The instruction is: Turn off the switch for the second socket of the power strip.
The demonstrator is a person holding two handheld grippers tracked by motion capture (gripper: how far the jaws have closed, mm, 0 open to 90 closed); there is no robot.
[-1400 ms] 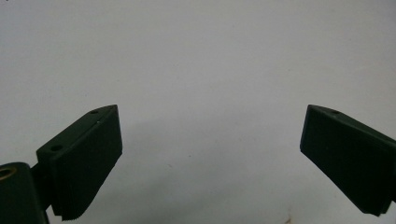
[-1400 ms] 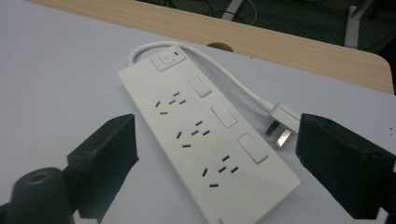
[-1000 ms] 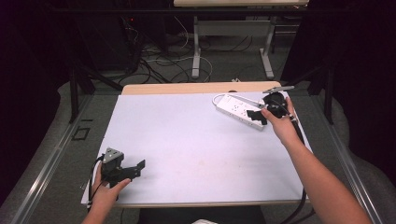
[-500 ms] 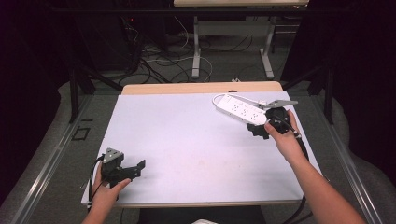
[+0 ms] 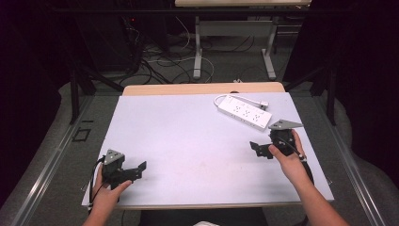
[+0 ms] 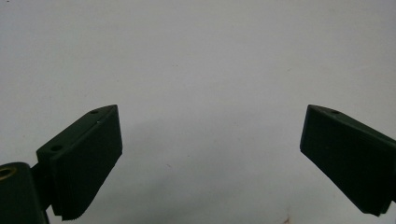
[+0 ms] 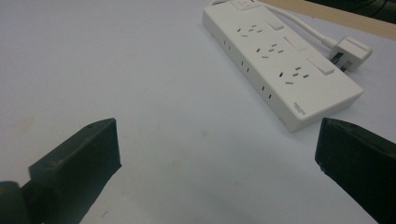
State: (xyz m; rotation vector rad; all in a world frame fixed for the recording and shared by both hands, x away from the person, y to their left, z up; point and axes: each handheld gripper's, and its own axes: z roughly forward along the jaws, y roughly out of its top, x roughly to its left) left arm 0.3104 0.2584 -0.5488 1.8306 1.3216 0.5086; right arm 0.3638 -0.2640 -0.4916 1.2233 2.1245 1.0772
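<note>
- Dark room; we see cables and desk legs on the floor past the white worktop (image 5: 188, 132), which has a wood strip along its far edge.
- White power strip (image 5: 244, 112) lies flat at the far right of the worktop, angled, its cord looping round to a plug (image 5: 263, 104) just beside its far side.
- In the right gripper view we see the power strip (image 7: 280, 70) ahead and to the right, switches and sockets facing up, nothing plugged in.
- Right gripper (image 5: 259, 149) sits near the strip, on its near side, not touching it; jaws spread wide, empty.
- Left gripper (image 5: 139, 169) is at the near left corner, well apart from the strip; jaws released, with bare worktop between them.
</note>
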